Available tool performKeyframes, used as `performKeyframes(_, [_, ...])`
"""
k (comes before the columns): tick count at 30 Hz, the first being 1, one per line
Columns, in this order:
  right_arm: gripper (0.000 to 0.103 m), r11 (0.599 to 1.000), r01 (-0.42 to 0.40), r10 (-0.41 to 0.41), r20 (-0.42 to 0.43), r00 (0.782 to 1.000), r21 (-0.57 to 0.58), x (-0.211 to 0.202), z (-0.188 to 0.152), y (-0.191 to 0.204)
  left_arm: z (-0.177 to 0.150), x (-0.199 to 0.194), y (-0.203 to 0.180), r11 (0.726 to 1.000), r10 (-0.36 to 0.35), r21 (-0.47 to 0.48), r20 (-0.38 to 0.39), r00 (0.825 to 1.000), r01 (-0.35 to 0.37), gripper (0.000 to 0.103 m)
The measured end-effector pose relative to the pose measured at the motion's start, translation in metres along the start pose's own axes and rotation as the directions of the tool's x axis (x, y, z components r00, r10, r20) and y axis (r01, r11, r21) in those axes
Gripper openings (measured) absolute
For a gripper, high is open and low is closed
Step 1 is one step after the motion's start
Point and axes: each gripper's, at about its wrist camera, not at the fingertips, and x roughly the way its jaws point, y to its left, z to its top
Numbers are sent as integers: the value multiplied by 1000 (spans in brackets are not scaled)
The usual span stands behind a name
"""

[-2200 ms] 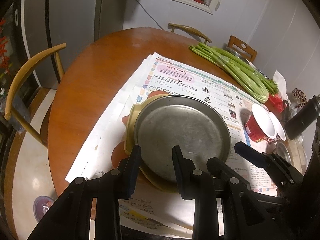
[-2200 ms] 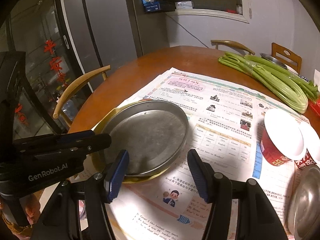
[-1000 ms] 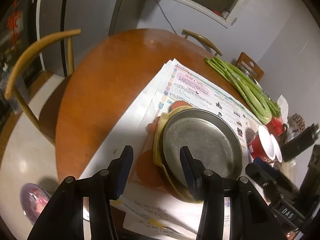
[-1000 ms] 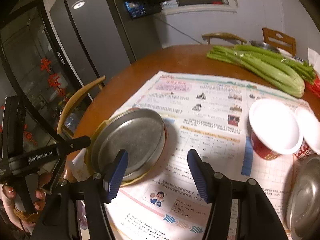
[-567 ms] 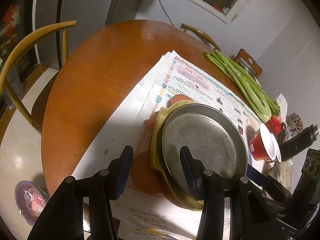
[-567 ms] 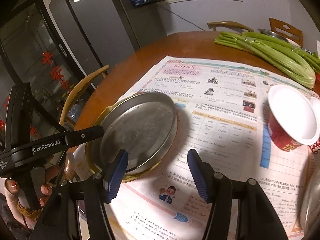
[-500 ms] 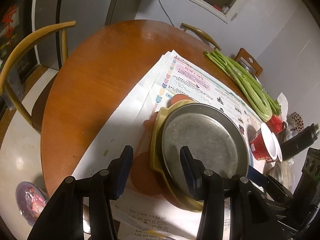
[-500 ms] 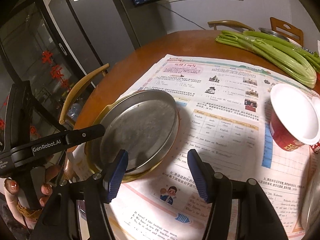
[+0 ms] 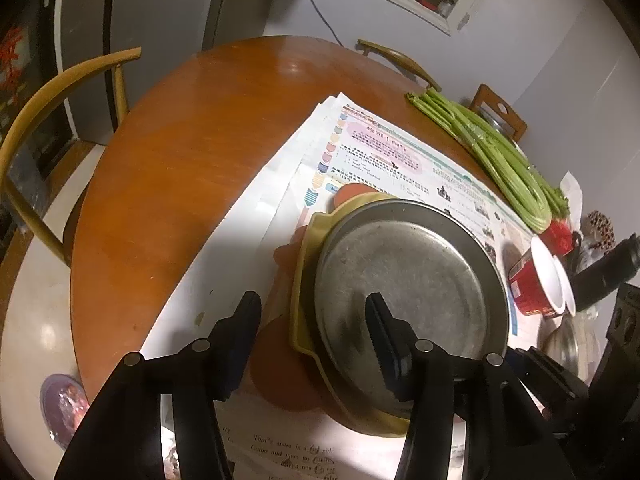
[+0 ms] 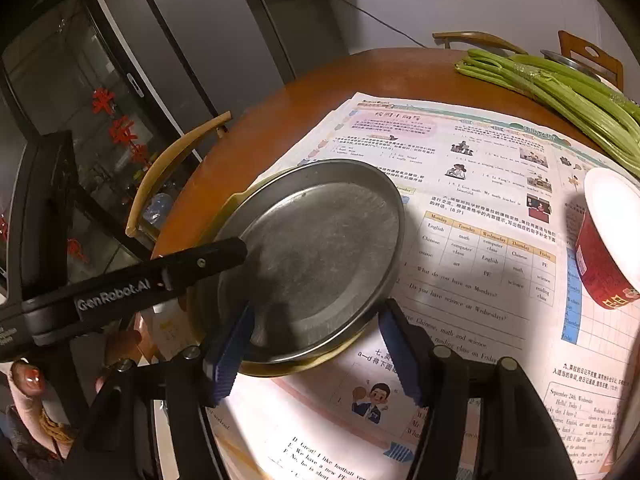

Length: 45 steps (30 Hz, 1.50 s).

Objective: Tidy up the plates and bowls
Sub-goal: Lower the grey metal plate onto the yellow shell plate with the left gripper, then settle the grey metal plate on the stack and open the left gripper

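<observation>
Sitting on a yellow dish, the metal plate lies on the newspaper spread over the round wooden table, probably to spare the wood. In the right wrist view the pair is at about 9 o'clock from the picture's middle; in the left wrist view it is at about 4 o'clock. The yellow rim shows all round the plate's near and left edge, so the two are already nested.

The left claw straddles the left rim of the stack, one finger out over the paper and the other above the plate's floor. Its jaws have just been opening, and the pads do not press on either dish: it has hold of nothing. The right claw comes at the near edge of the stack. Its jaws have also just been opening, with the plate's rim between them but not pinched, so it too is empty. Both claws tilt steeply down, which suits taking a thin rim from above.

A red paper cup stands at 3 o'clock in the right view, well apart, with celery beyond at 1 o'clock. Judging from this, a two-handed grasp on the stack is being set up.
</observation>
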Motion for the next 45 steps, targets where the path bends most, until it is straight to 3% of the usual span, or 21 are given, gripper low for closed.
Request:
performKeyframes(10, [65, 999, 33, -33, 15, 999, -12, -1, 0, -5, 1, 8, -18, 999, -34, 36, -26, 999, 35, 57])
performKeyframes(14, [65, 999, 32, -31, 17, 999, -12, -2, 0, -8, 2, 14, -26, 998, -4, 58, -31, 1000, 6, 57])
performKeyframes(45, [65, 989, 110, -118, 69, 991, 101, -11, 19, -69, 40, 64, -96, 980, 0, 198, -73, 997, 15, 58])
